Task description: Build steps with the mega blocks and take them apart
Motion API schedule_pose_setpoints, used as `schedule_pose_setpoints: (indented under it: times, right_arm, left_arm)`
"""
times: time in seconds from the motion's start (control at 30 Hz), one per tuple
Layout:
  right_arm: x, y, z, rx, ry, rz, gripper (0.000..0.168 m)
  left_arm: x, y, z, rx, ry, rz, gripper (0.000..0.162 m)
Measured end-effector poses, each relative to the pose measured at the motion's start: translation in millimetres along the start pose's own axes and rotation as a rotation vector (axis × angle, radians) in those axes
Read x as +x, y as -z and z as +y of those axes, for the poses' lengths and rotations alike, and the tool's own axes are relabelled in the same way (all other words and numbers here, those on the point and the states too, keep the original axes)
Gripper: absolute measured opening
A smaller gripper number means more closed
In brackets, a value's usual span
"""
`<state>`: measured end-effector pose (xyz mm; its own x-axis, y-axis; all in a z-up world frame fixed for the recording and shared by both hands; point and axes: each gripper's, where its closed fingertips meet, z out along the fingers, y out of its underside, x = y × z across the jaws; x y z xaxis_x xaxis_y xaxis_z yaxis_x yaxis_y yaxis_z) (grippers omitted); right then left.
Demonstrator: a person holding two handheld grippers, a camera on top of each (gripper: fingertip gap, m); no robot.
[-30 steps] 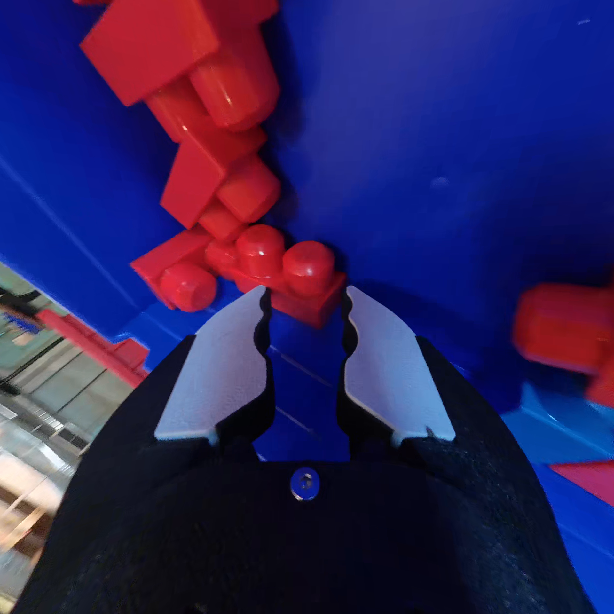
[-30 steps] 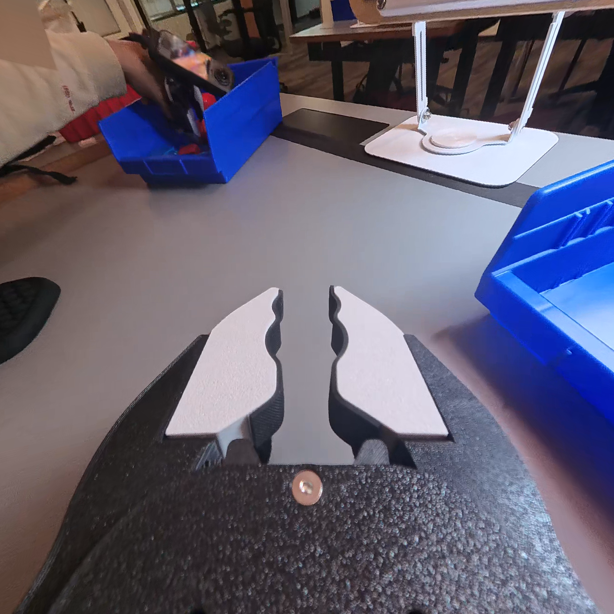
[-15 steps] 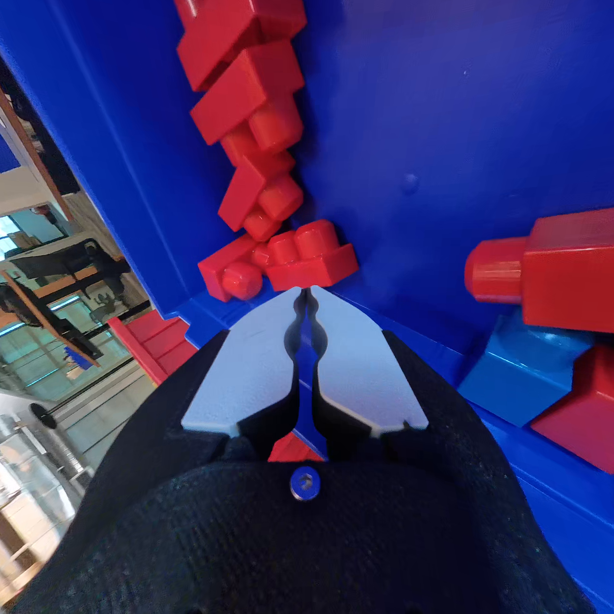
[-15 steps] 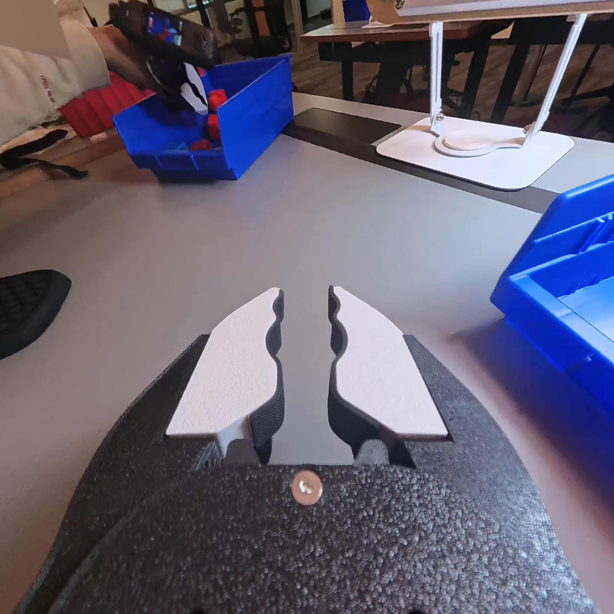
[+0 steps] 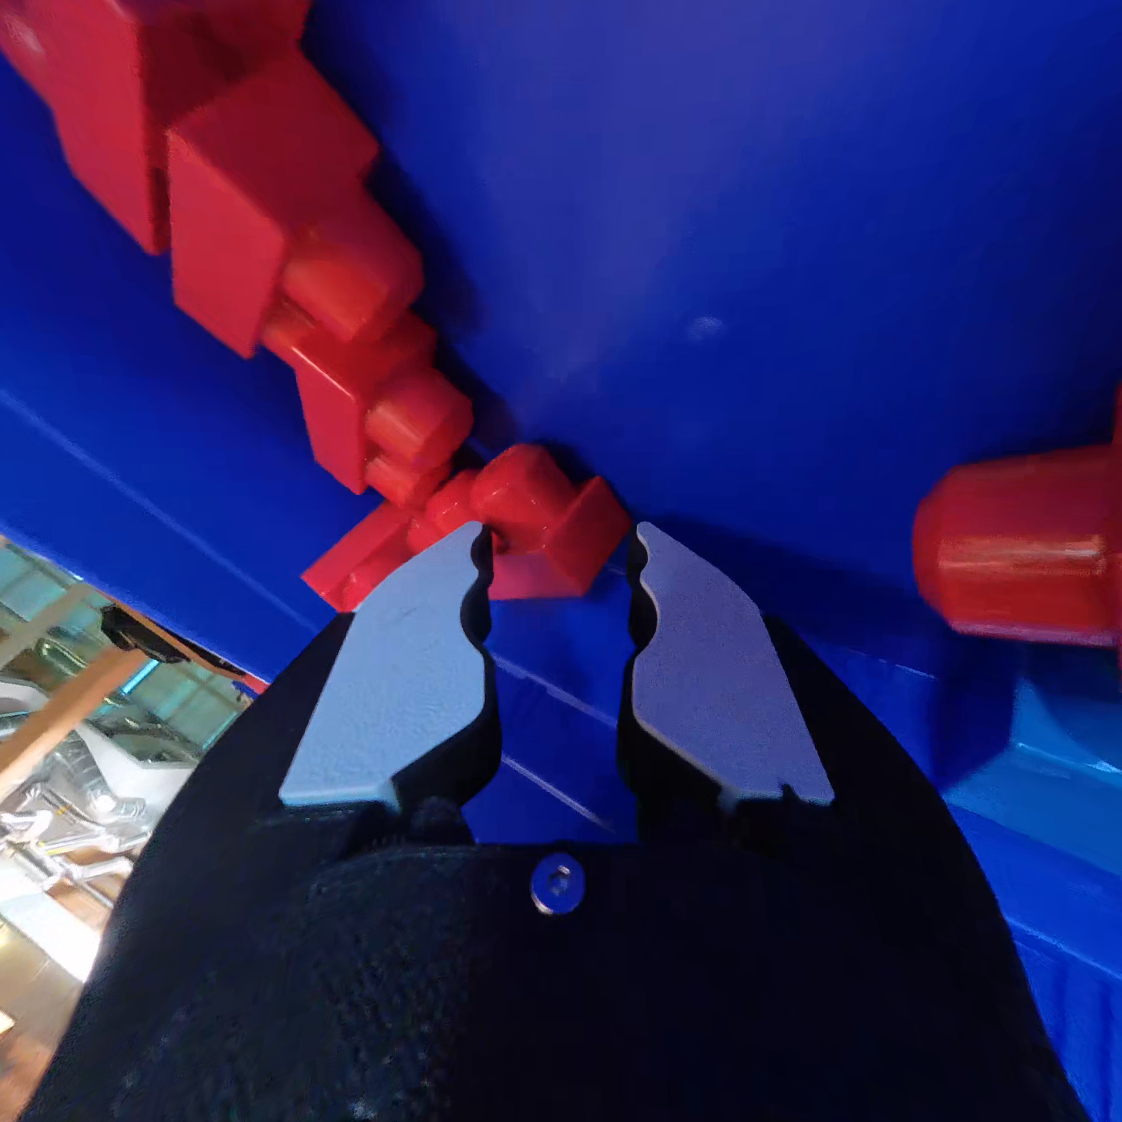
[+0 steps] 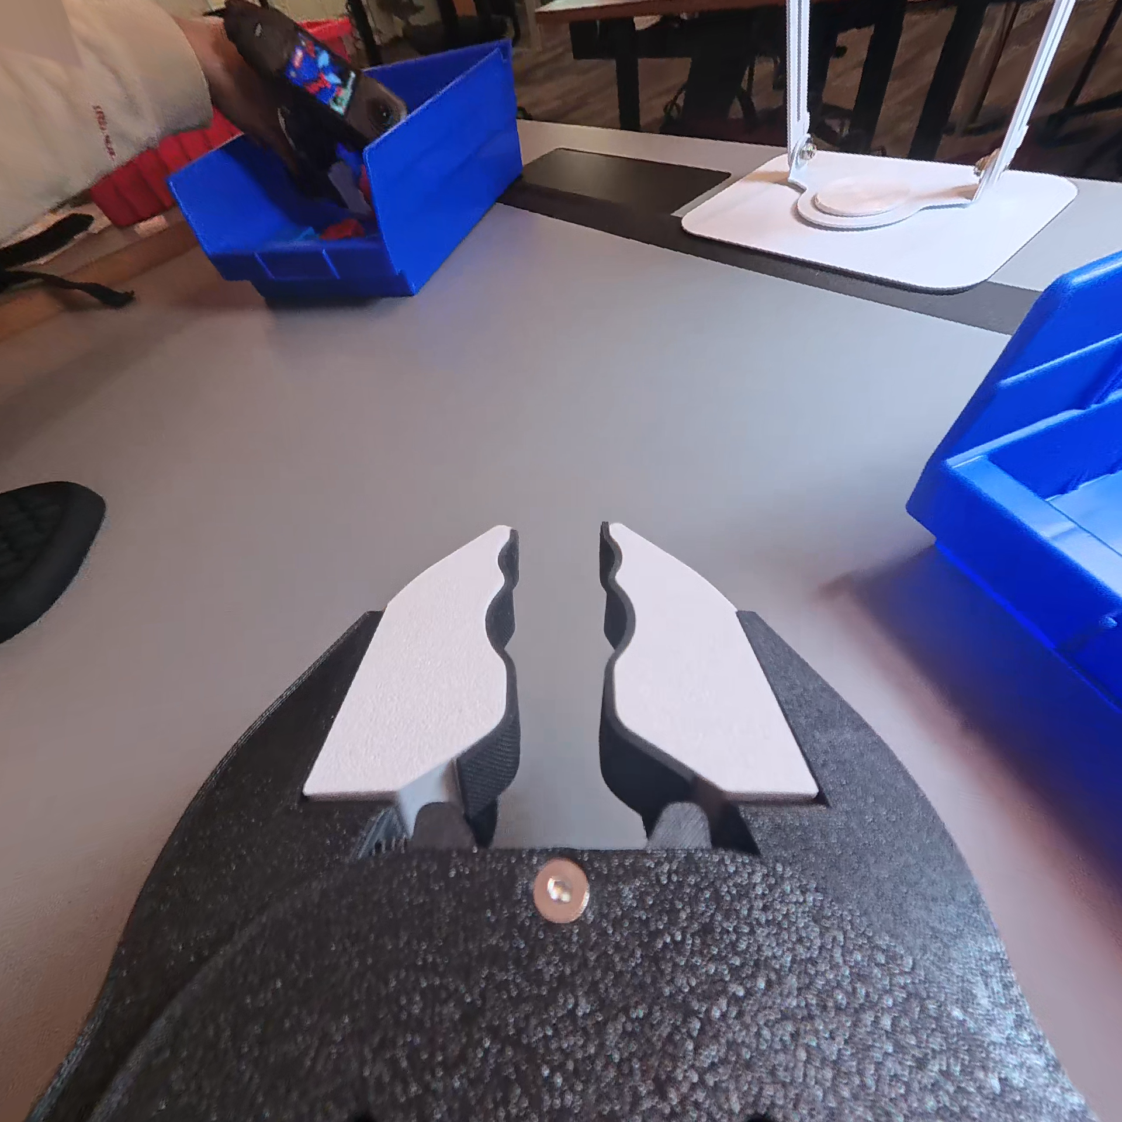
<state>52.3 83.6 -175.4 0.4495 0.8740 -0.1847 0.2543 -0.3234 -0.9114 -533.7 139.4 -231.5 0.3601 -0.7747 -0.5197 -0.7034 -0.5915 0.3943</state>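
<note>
Inside the blue bin [image 5: 789, 243], the left gripper [image 5: 558, 534] is released around a red block [image 5: 546, 546]; the right gripper [image 6: 558, 534] is released above the bench [image 6: 546, 394].

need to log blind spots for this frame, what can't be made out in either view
- Left wrist view: whether the left gripper touches the red two-stud block; motion blur.
- Left wrist view: the red block at right is cut off by the edge and blurred.
- Right wrist view: contents of the far blue bin; its wall and the left gripper hide them.
- Right wrist view: the near blue bin is cut by the right edge.
</note>
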Motion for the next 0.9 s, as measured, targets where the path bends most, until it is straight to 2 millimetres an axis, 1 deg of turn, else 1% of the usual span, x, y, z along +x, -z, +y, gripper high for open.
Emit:
schedule_pose_setpoints:
  times: [0.03,0.13,0.2,0.23,0.27,0.3,0.33,0.37,0.4,0.43,0.47,0.5,0.53,0.6,0.63,0.67,0.73,0.77,0.83,0.87,0.9]
  right_arm:
    - [0,0,1,-0.003,-0.002,-0.001,0.026]
    - [-1,-1,2,-0.004,-0.004,-0.006,0.026]
    - [-3,-1,1,-0.001,0.001,-0.01,0.025]
    - [-4,0,0,0.002,0.002,-0.013,0.025]
    - [-5,0,-1,0.008,0.003,-0.018,0.025]
    - [-7,1,-3,0.015,0.004,-0.026,0.026]
    - [-10,1,-5,0.024,0.007,-0.037,0.026]
    - [-14,2,-7,0.035,0.013,-0.055,0.026]
    - [-20,3,-9,0.048,0.02,-0.078,0.026]
    - [-26,3,-12,0.065,0.032,-0.108,0.027]
    - [-35,4,-16,0.087,0.053,-0.146,0.028]
    - [-45,5,-19,0.11,0.081,-0.188,0.03]
    - [-56,7,-22,0.13,0.115,-0.228,0.033]
    - [-81,10,-24,0.157,0.193,-0.326,0.043]
    - [-95,13,-24,0.167,0.22,-0.387,0.049]
    - [-109,17,-22,0.169,0.236,-0.461,0.053]
    - [-136,26,-17,0.154,0.219,-0.63,0.06]
    - [-147,31,-15,0.147,0.201,-0.703,0.061]
    - [-165,36,-13,0.143,0.167,-0.807,0.061]
    - [-173,38,-13,0.14,0.14,-0.853,0.06]
    - [-183,40,-12,0.132,0.105,-0.912,0.059]
  left_arm:
    - [-2,2,-4,0.028,0.006,-0.016,0.041]
    - [-5,13,-6,0.081,-0.005,-0.06,0.037]
    - [-8,29,-8,0.144,0.011,-0.097,0.037]
    - [-10,40,-9,0.179,0.026,-0.124,0.037]
    - [-12,55,-12,0.229,0.044,-0.154,0.037]
    - [-13,75,-18,0.306,0.074,-0.184,0.037]
    - [-13,100,-27,0.406,0.113,-0.213,0.037]
    - [-10,130,-38,0.521,0.149,-0.237,0.037]
    - [-3,162,-51,0.65,0.178,-0.253,0.037]
    - [10,198,-66,0.797,0.198,-0.259,0.037]
    - [28,235,-82,0.95,0.206,-0.242,0.037]
    - [50,271,-98,1.105,0.205,-0.203,0.037]
    - [77,307,-113,1.265,0.192,-0.149,0.037]
    - [138,374,-136,1.573,0.137,0.046,0.037]
    - [170,401,-143,1.699,0.084,0.165,0.037]
    - [200,424,-147,1.807,0.021,0.286,0.037]
    - [248,460,-150,1.982,-0.082,0.543,0.036]
    - [268,471,-152,2.031,-0.131,0.665,0.036]
    - [294,485,-158,2.088,-0.202,0.815,0.036]
    - [306,488,-163,2.088,-0.238,0.866,0.036]
    - [316,486,-170,2.06,-0.271,0.871,0.036]
